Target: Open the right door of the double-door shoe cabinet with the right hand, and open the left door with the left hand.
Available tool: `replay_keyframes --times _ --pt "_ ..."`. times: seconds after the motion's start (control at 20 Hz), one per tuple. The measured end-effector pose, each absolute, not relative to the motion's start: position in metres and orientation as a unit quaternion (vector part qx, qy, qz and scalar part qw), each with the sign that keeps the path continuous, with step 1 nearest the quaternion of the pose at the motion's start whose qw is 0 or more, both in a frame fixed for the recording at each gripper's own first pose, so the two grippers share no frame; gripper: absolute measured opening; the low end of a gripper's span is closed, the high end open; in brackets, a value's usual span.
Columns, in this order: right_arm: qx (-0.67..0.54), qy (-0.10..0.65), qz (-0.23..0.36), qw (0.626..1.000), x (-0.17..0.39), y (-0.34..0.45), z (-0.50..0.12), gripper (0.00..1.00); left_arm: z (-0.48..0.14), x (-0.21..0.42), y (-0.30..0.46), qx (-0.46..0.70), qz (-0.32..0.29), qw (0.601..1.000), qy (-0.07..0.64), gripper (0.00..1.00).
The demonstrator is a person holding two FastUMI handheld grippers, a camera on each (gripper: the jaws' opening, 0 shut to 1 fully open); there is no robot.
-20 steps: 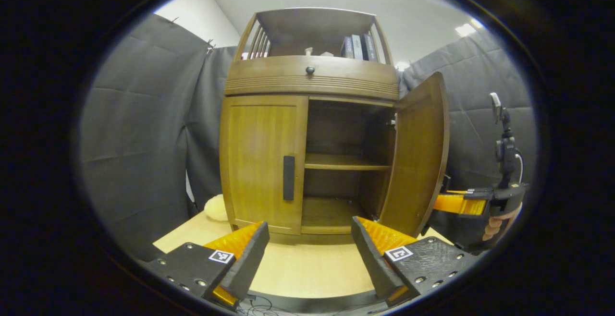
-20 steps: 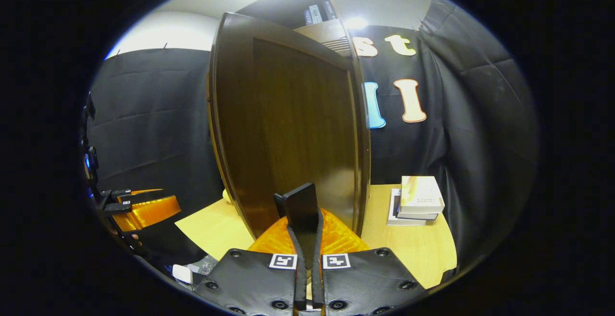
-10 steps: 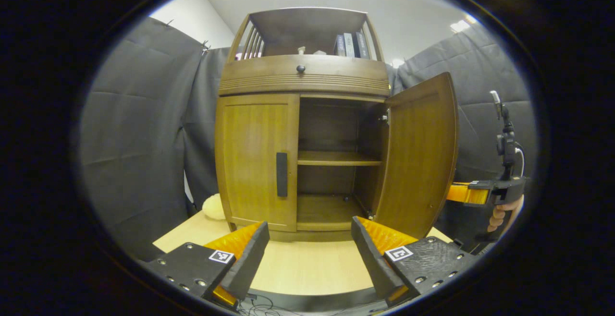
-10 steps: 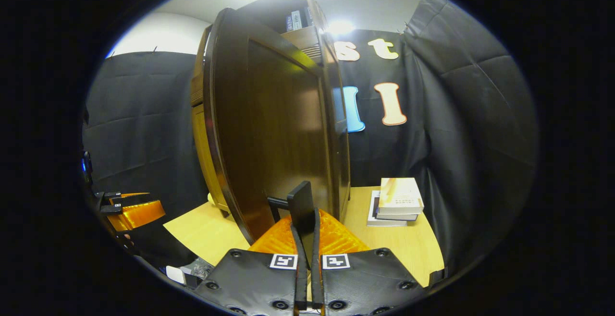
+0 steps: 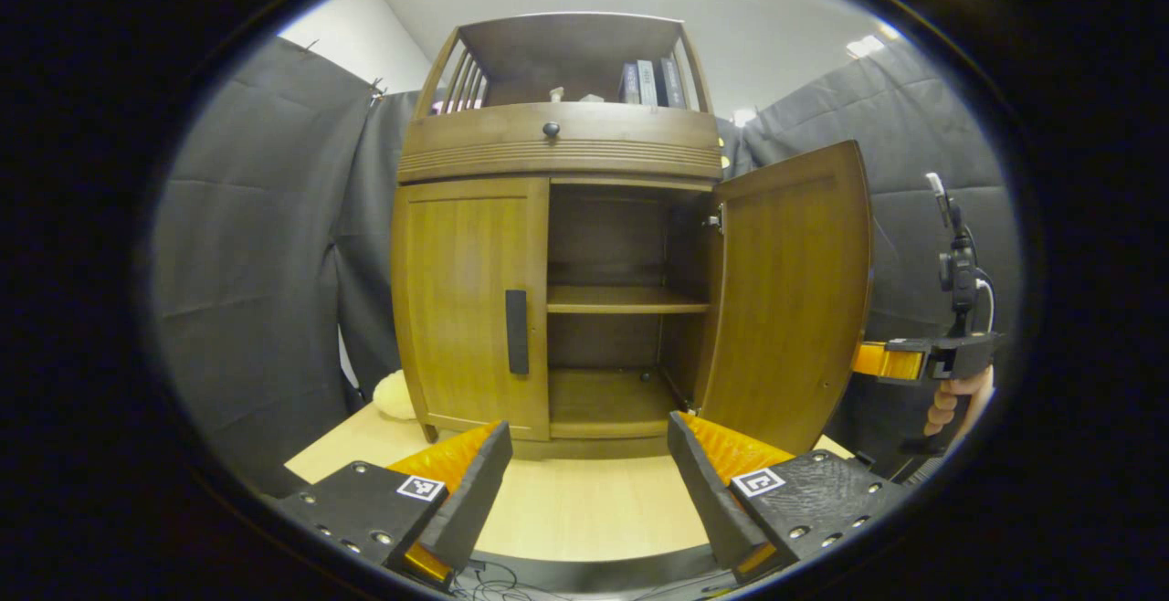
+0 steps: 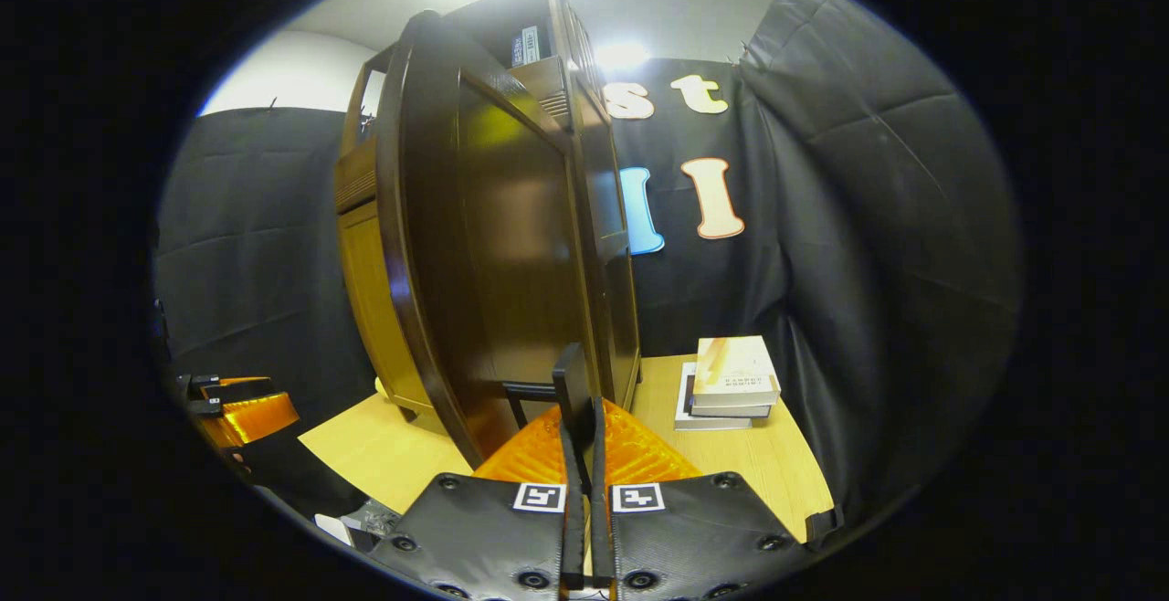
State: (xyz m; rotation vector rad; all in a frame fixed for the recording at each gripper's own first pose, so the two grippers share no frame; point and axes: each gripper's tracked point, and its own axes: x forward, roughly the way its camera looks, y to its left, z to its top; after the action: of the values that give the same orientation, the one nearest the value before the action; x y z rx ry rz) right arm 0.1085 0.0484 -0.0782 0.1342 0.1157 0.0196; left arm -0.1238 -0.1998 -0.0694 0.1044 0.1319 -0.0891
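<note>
The double-door shoe cabinet stands at the far edge of the light wooden table, dead ahead at twelve o'clock in the left gripper view. Its right door is swung wide open toward three o'clock, baring an inner shelf. The left door sits flush and closed, its dark vertical handle untouched.

In the right gripper view, the right gripper is clamped on the right door's handle, both fingers pressed against it. The left gripper hangs with its fingers spread wide, holding nothing, well short of the cabinet; the left door's handle lies at about eleven o'clock from it.

By my reading, half the task is done: the left door remains to be opened.

A stack of books lies on the table at two o'clock from the right gripper.
</note>
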Motion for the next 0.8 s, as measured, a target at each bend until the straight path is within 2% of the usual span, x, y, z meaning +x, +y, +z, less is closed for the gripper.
replay_keyframes --times 0.2,0.25,0.6,0.7,0.8 --pt "0.087 0.066 0.001 0.994 0.104 0.054 -0.082 0.01 -0.074 -0.123 -0.192 0.052 -0.043 0.995 0.075 1.00" --pt "0.089 0.066 -0.003 0.994 0.104 0.055 -0.082 0.05 -0.075 -0.122 -0.191 0.051 -0.045 0.995 0.076 1.00" --pt "0.077 0.077 -0.023 0.994 0.094 0.049 -0.083 0.05 -0.078 -0.110 -0.167 0.031 -0.042 0.995 0.084 1.00" --pt "0.077 0.089 -0.036 0.992 0.086 0.048 -0.087 0.00 -0.079 -0.100 -0.160 0.033 -0.045 0.995 0.088 1.00" --pt "0.069 0.105 -0.050 0.991 0.072 0.049 -0.091 0.01 -0.078 -0.090 -0.151 0.032 -0.051 0.994 0.092 1.00"
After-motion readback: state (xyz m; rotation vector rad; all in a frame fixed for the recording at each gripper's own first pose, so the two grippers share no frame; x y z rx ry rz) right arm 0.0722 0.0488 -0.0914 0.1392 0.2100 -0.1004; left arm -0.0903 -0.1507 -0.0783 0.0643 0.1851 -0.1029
